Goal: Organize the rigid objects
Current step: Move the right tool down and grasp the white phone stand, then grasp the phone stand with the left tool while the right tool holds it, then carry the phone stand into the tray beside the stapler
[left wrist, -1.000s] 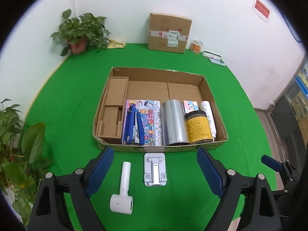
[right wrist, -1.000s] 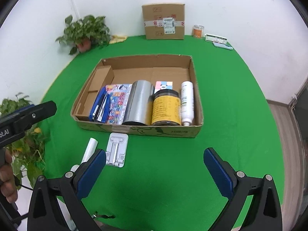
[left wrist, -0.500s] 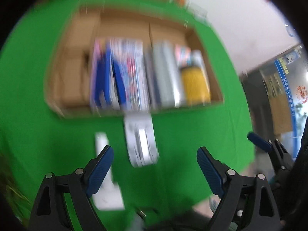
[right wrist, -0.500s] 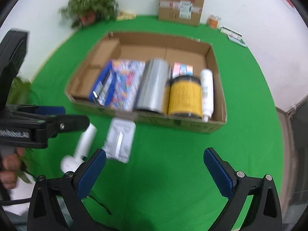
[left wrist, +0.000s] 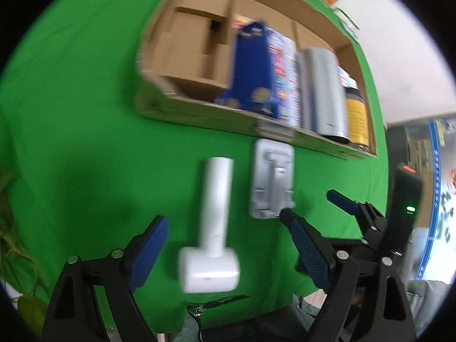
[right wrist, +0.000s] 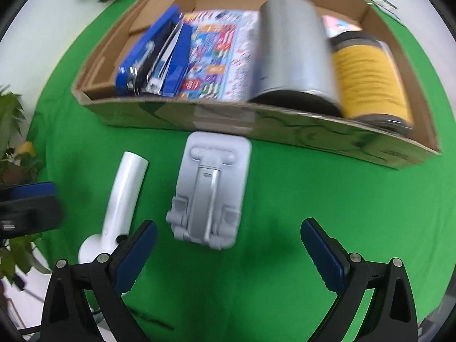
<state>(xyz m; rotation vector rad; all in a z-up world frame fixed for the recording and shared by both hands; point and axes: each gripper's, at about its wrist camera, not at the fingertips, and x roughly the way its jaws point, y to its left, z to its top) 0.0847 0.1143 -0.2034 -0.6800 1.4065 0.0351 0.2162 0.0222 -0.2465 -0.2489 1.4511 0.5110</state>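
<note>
A white hammer-shaped device [left wrist: 213, 216] [right wrist: 122, 199] and a grey folding stand [left wrist: 272, 182] [right wrist: 211, 191] lie side by side on the green cloth, in front of a cardboard box [left wrist: 199, 114] [right wrist: 285, 125]. My left gripper [left wrist: 223, 219] hangs open over the white device, whose head [left wrist: 208, 269] lies between the spread fingers in this view. My right gripper [right wrist: 228, 225] is open just short of the stand's near end, nothing between its pads. One blue pad of the right gripper [left wrist: 342, 202] shows in the left wrist view.
The box holds a blue stapler [right wrist: 154, 65], a colourful booklet [right wrist: 216, 57], a silver cylinder [right wrist: 293, 51] and a yellow-labelled jar [right wrist: 370, 77]. Folded cardboard inserts [left wrist: 196, 37] fill its left end. Potted plants [right wrist: 11, 131] stand at the left table edge.
Both grippers have come down towards the cloth and tipped downward. The white device and the stand now look much larger and closer. Both sets of jaws have stayed wide.
</note>
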